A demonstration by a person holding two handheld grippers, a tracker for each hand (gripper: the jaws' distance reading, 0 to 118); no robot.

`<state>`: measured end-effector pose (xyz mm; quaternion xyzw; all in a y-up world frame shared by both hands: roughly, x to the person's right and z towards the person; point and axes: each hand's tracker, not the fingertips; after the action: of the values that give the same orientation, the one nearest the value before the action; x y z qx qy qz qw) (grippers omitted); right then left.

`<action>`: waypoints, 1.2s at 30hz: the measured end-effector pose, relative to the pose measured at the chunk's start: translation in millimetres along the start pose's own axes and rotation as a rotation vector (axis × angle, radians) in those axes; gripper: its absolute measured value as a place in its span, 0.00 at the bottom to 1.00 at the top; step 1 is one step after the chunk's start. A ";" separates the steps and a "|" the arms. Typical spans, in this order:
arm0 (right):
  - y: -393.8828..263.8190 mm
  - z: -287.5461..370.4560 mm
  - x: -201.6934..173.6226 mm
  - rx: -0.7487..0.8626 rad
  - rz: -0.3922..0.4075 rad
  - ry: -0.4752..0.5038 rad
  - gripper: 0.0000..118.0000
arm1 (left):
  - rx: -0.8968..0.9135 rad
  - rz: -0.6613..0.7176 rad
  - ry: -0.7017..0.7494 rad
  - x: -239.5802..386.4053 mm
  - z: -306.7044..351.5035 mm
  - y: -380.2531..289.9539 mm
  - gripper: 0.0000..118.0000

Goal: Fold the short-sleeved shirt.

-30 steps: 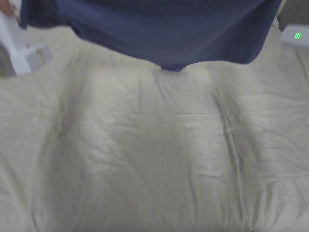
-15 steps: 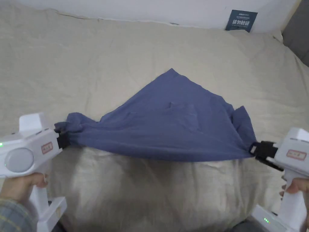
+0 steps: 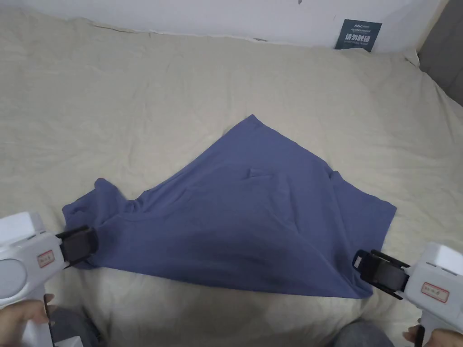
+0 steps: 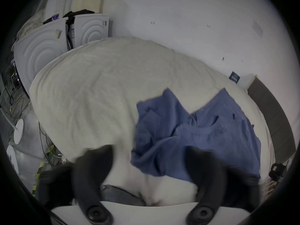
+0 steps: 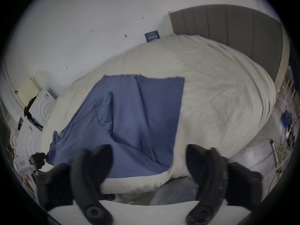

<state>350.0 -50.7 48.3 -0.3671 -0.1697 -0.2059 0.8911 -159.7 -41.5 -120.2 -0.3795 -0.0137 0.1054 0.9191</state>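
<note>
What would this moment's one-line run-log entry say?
shirt: spread on bed | left gripper: open | right gripper: open | folds: none

wall sign (image 3: 358, 35) too small, hand-held gripper jaws blurred

A bed (image 3: 135, 104) with a wrinkled cream cover bears a blue shirt (image 3: 244, 217), seemingly spread flat.
</note>
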 end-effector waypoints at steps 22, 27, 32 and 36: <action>57.3 76.9 -141.4 0.619 0.369 0.075 1.00 | 0.618 -0.417 -0.154 124.0 69.8 45.0 0.76; 48.4 78.5 -149.3 0.614 0.370 0.090 0.44 | 0.610 -0.473 -0.179 137.1 70.2 31.0 0.17; 45.5 77.9 -151.1 0.593 0.353 0.096 0.01 | 0.575 -0.439 -0.202 134.3 65.6 27.5 0.00; 45.2 77.7 -151.6 0.585 0.350 0.091 0.01 | 0.560 -0.439 -0.194 132.7 64.8 25.6 0.00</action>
<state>230.5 71.5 5.4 -0.1101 -0.1161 -0.0086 0.9871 -41.5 48.3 -99.4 -0.0895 -0.1526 -0.0592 0.9825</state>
